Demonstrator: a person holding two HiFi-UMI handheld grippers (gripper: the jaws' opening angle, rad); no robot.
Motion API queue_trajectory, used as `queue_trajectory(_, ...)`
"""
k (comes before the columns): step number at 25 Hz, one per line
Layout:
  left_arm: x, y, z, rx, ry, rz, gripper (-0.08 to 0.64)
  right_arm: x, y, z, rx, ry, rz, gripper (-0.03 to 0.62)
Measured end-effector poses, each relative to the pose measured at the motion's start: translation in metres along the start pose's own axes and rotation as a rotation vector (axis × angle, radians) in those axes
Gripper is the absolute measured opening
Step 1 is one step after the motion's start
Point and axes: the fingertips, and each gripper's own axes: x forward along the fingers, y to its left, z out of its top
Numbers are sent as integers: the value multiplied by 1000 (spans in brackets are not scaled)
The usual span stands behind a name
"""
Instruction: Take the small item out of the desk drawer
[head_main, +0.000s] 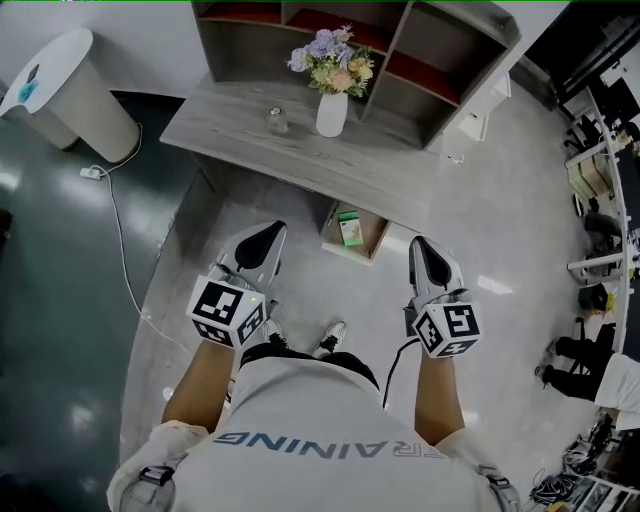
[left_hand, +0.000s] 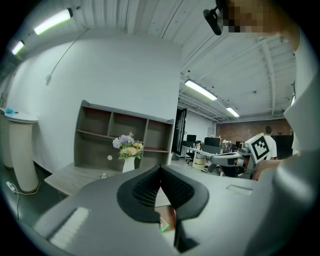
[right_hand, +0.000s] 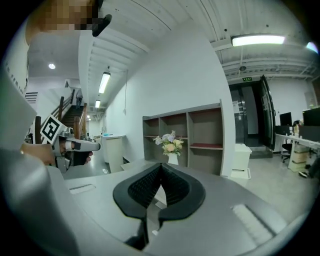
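Observation:
The desk drawer stands pulled out under the grey desk's front edge. A small green box lies inside it. My left gripper is held in the air to the left of the drawer, jaws shut and empty. To the right of the drawer, my right gripper is also shut on nothing. In the left gripper view the closed jaws point at the desk, and a bit of the green box shows below them. The right gripper view shows its closed jaws facing the shelf.
On the desk stand a white vase of flowers, a small glass jar and a grey shelf unit. A white round stand and a floor cable are at the left. Office furniture is at the right.

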Motion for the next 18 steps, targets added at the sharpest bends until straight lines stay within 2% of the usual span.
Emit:
queue_trajectory(7, 42, -32, -13, 23, 49, 9, -2, -1, -55, -21, 33, 8, -5, 14)
queue_trajectory(18, 72, -6, -11, 22, 80, -61, -2, 25, -43, -19, 58, 6, -49, 23)
